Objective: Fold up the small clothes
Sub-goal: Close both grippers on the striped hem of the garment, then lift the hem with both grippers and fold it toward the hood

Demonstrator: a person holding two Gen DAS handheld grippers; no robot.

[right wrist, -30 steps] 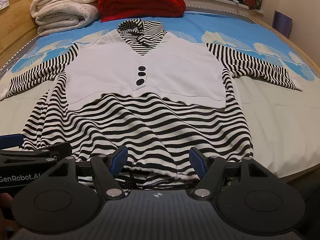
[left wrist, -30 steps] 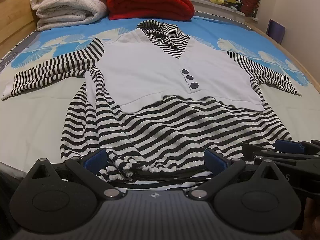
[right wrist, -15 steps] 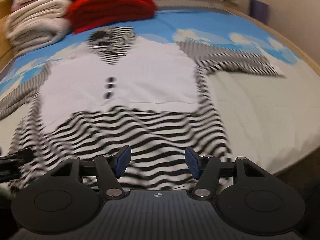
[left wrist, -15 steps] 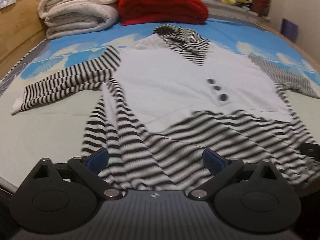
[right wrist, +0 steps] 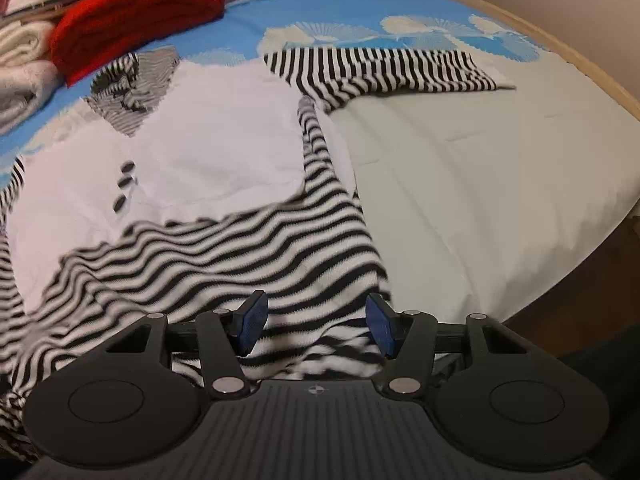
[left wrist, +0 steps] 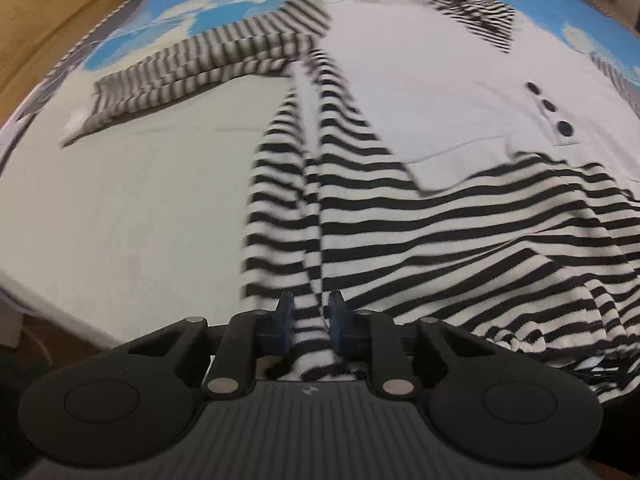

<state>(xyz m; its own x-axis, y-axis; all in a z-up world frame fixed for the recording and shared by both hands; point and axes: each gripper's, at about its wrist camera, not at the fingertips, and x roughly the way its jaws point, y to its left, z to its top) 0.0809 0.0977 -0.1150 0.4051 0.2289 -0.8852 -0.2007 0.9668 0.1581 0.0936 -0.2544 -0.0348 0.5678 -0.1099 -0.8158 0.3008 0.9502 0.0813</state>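
A black-and-white striped top (left wrist: 460, 232) with a white front panel (right wrist: 224, 148) and three dark buttons lies face up on the bed, sleeves spread. My left gripper (left wrist: 311, 316) is at the lower left corner of the hem. Its jaws are closing, and the blue pads (left wrist: 286, 312) pinch a bunched fold of striped cloth. My right gripper (right wrist: 316, 320) hovers over the lower right corner of the hem. Its jaws are closing slowly but stand wide, with striped cloth lying between the pads (right wrist: 380, 324) and untouched by them.
A pale sheet (left wrist: 120, 208) covers the near bed; blue patterned cloth (right wrist: 248, 12) lies further back. A red folded blanket (right wrist: 136, 4) and cream blankets (right wrist: 20, 60) are stacked at the head. The bed's wooden rim (right wrist: 568, 44) curves along the right side.
Both grippers spread apart along the hem and dropped closer to the cloth. The left jaws went from wide open to pinched on the left hem corner. The right jaws narrowed a little.
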